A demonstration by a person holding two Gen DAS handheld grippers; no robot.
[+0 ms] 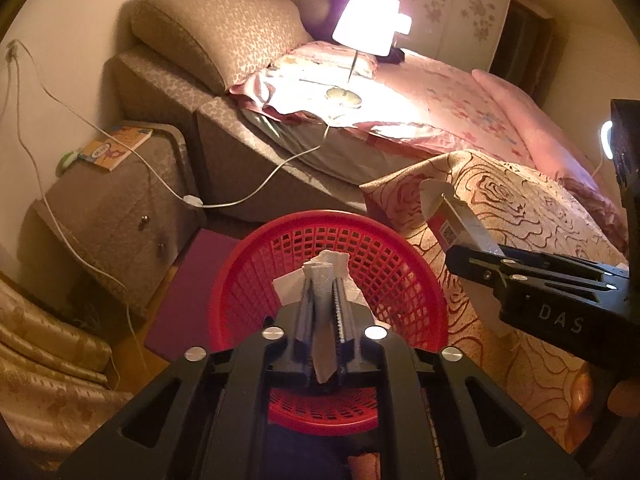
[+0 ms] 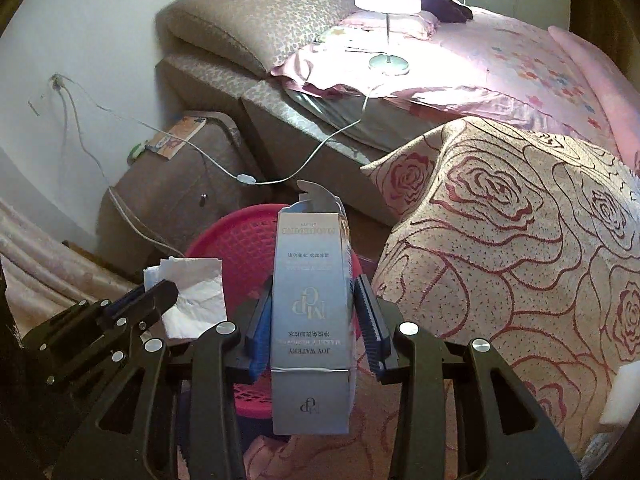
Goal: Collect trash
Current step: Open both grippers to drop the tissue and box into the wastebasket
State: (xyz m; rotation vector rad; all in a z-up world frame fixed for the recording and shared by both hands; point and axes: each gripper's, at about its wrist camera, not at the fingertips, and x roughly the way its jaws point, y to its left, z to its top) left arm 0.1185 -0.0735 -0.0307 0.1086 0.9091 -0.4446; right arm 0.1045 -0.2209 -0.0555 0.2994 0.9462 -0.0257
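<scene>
One red basket (image 1: 328, 280), one tissue (image 1: 320, 272), one carton (image 2: 312, 312), one lit lamp (image 1: 366, 22), one book (image 1: 116, 148), two grippers.

red basket (image 1: 248, 276) mouth open, bedspread (image 1: 532, 216) crowding right

Red mesh basket (image 1: 362, 256), white tissue (image 2: 192, 300), silver-blue carton (image 2: 312, 320); cream quilt (image 2: 520, 260) w/ red rose pattern; pink floral bedsheet (image 1: 472, 104).

Lit lamp (image 1: 367, 20) on bed (image 1: 460, 96); nightstand (image 1: 120, 208) beside
</scene>
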